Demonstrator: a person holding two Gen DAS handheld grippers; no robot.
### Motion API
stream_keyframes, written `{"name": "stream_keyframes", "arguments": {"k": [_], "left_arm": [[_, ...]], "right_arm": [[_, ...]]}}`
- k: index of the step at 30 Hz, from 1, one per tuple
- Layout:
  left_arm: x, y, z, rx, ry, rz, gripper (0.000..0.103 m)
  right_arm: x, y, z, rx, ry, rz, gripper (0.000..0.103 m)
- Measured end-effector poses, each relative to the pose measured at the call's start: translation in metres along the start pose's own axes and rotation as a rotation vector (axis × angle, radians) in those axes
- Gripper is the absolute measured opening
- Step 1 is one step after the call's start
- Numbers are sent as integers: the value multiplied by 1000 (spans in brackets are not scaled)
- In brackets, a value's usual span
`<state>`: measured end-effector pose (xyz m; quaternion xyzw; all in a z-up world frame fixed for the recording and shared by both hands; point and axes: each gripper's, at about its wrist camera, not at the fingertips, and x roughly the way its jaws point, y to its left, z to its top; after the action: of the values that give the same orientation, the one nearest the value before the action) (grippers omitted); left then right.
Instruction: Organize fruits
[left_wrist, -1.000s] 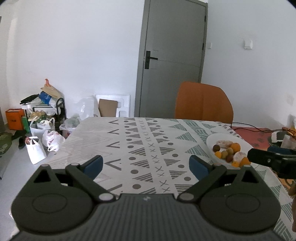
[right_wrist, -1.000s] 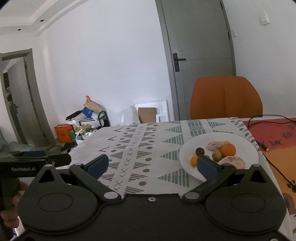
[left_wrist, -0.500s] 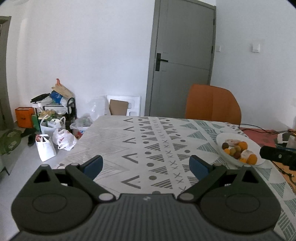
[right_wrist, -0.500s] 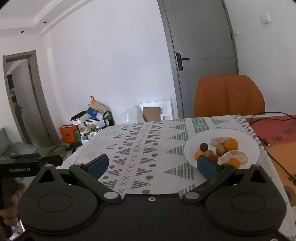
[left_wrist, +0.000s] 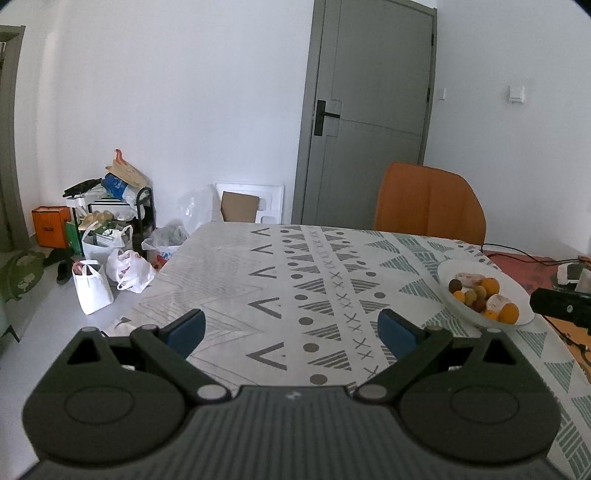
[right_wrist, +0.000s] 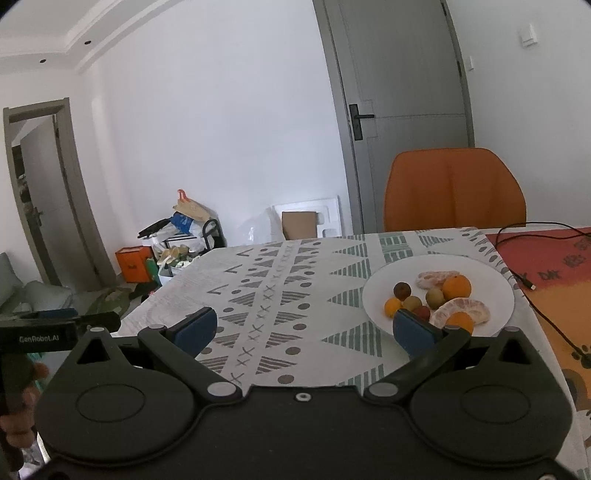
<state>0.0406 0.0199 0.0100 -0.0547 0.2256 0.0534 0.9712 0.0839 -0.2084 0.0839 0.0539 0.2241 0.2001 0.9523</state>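
Note:
A white plate (right_wrist: 491, 284) on the patterned tablecloth holds small oranges (right_wrist: 457, 287), peeled citrus segments (right_wrist: 463, 310) and several small brown and green round fruits (right_wrist: 402, 290). In the left wrist view the plate (left_wrist: 517, 291) lies at the far right. My right gripper (right_wrist: 310, 330) is open and empty, held above the table's near edge, its right fingertip just in front of the plate. My left gripper (left_wrist: 291, 328) is open and empty over the table's left half, well left of the plate.
An orange chair (right_wrist: 454, 188) stands behind the table by a grey door (left_wrist: 369, 122). A black cable (right_wrist: 532, 284) lies on the red mat right of the plate. Bags and boxes (left_wrist: 107, 236) clutter the floor at left.
Both grippers have drawn back and risen a little; the plate looks farther away and more of the table shows. Both stay open and empty.

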Motion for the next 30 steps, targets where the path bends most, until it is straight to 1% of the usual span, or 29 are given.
{"name": "stream_keyframes", "arguments": {"k": [12,30], "left_arm": [[1,2,-1,-7,9,-6,99],[1,5,0,-10,17,6,99]], "right_arm": [[3,5,-3,-17,13,-1,103],[6,6,-4,-22,19,-2,103]]}}
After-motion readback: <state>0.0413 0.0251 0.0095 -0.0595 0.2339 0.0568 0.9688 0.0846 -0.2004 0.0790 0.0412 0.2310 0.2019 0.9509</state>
